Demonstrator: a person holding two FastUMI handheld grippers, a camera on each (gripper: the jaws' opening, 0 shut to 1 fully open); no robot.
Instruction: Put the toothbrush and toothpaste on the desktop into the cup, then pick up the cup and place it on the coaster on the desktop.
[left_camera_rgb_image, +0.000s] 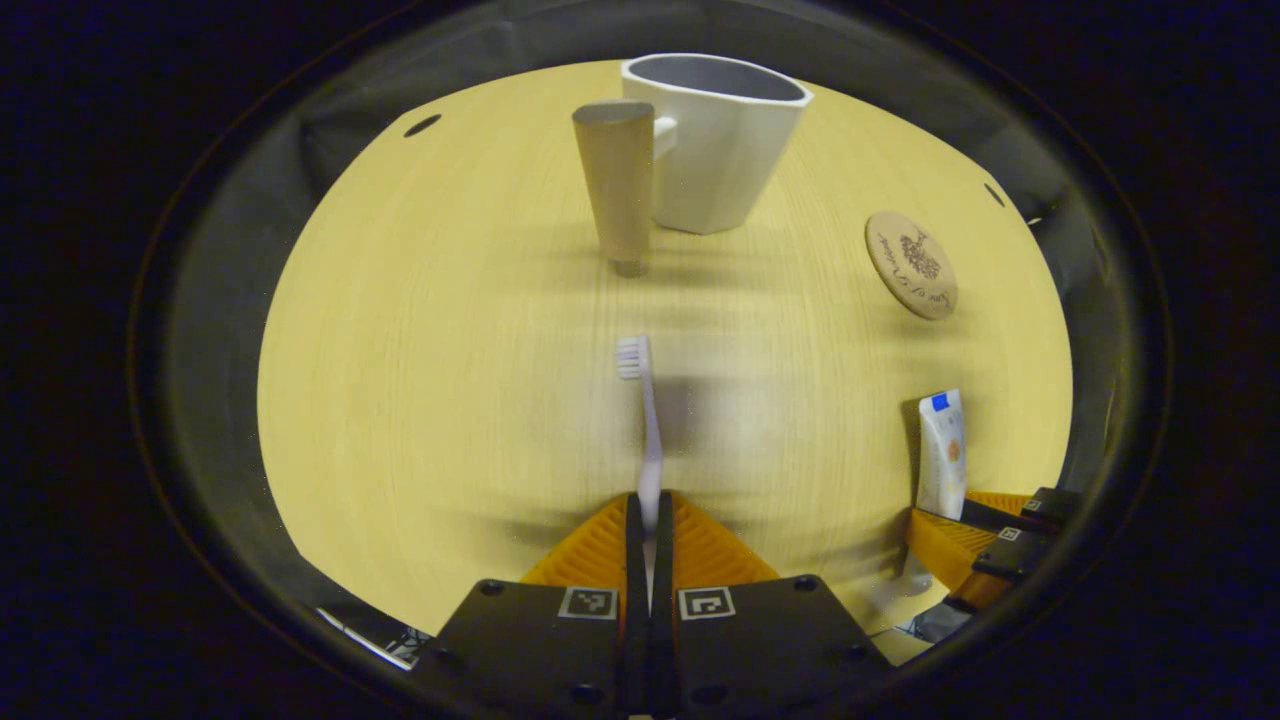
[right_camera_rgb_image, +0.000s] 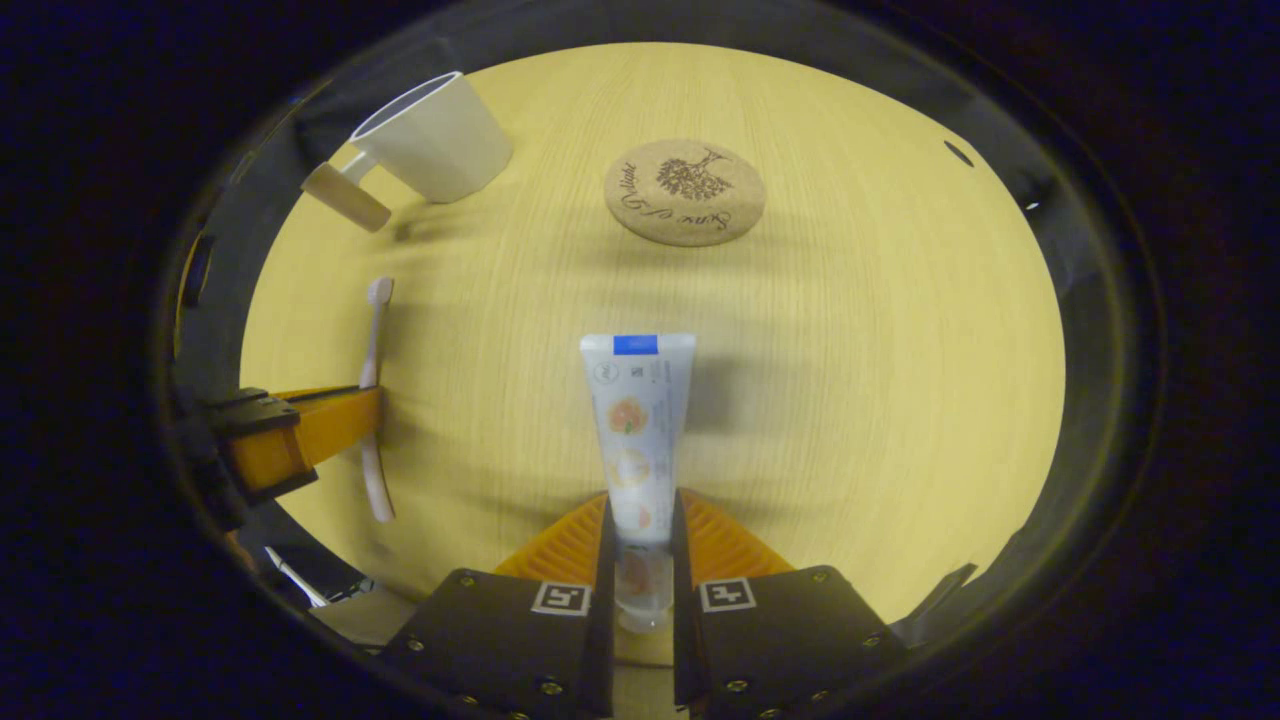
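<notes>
Toothbrush (left_camera_rgb_image: 648, 440) clamped in left claw (left_camera_rgb_image: 650, 520), toothpaste (right_camera_rgb_image: 636, 430) in right claw (right_camera_rgb_image: 640, 540), above pale wooden desktop (left_camera_rgb_image: 420, 380).

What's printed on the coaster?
A dark tree drawing with script lettering on tan cork; coaster is clearest in the right gripper view.

Colours and patterns on the desktop

The desktop (right_camera_rgb_image: 850, 380) is pale yellow wood with fine straight grain. The cup (left_camera_rgb_image: 715, 140) is white outside and grey inside, its handle (left_camera_rgb_image: 618, 185) a plain beige-tan. The coaster (right_camera_rgb_image: 685, 192), at twelve o'clock in the right gripper view, is light brown cork printed with a dark tree figure and curved script. The toothbrush (left_camera_rgb_image: 645, 430) is pale lilac with whitish bristles. The toothpaste (right_camera_rgb_image: 635, 430) tube is white with a blue band at its far end, orange fruit pictures down its face and a clear cap.
</notes>
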